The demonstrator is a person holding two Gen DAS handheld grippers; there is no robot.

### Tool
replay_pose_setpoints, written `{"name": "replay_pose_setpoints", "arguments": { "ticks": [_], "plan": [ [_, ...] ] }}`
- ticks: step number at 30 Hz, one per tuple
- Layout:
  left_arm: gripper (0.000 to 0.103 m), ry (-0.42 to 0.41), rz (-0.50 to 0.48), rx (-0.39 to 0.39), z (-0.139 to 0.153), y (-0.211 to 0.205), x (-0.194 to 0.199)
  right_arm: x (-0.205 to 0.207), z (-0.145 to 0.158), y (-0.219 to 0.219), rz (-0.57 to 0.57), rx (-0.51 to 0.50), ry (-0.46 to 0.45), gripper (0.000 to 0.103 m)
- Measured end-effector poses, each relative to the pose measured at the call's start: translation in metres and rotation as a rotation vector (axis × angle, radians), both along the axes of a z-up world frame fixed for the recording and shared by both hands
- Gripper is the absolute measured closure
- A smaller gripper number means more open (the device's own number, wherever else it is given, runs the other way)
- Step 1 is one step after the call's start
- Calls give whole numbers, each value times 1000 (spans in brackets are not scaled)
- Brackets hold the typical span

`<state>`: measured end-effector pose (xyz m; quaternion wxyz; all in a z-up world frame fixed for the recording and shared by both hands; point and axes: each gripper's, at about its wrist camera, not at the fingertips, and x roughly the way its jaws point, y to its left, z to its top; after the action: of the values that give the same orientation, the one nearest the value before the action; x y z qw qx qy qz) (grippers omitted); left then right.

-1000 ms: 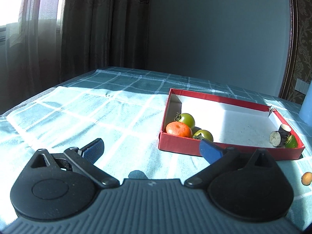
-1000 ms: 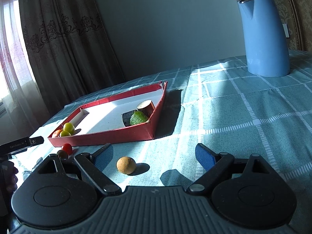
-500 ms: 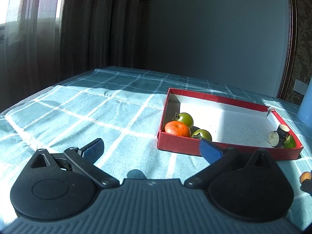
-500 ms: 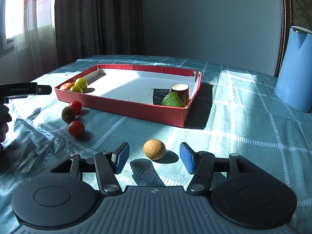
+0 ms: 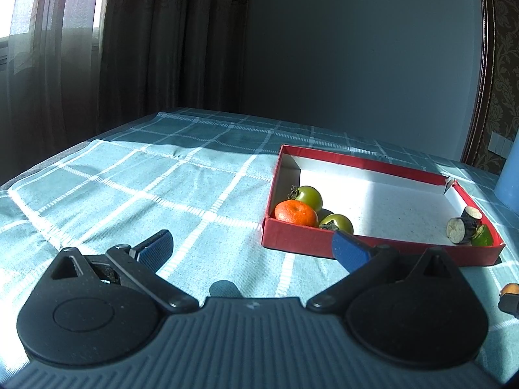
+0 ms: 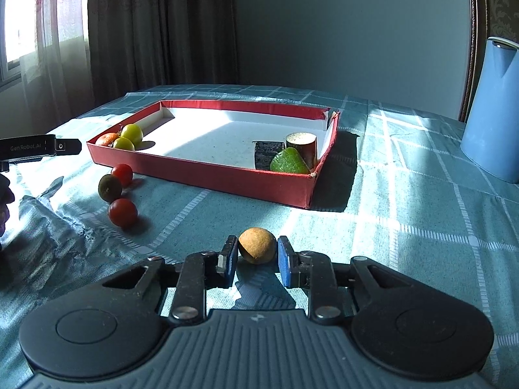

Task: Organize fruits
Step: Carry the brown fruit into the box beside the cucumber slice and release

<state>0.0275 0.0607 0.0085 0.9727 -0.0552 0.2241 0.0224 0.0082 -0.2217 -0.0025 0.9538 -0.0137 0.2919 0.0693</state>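
Right hand-held gripper point(image 6: 256, 256) clamps tan fruit point(image 6: 257, 245); three tomatoes point(image 6: 122, 212) left.

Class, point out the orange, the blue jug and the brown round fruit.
orange point(image 5: 295, 213): left wrist view, middle of its peel.
blue jug point(image 6: 491, 123): right wrist view, its body.
brown round fruit point(image 6: 257, 245): right wrist view, its front.

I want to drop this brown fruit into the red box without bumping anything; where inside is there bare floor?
The red box is bare across its white middle, between the green fruits with the orange at one end and the dark cut pieces with the green wedge at the other. Both those corners are crowded.
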Motion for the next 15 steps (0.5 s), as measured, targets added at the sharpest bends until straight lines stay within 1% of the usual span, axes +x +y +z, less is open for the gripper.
{"name": "replay_pose_setpoints", "arguments": {
  "ticks": [7, 15],
  "plan": [
    [0, 8, 3, 1, 0, 0, 1, -2, 13, 6, 4, 25, -70, 78],
    [0, 25, 6, 5, -2, 0, 3, 17, 38, 28, 34, -25, -150, 78]
  ]
}}
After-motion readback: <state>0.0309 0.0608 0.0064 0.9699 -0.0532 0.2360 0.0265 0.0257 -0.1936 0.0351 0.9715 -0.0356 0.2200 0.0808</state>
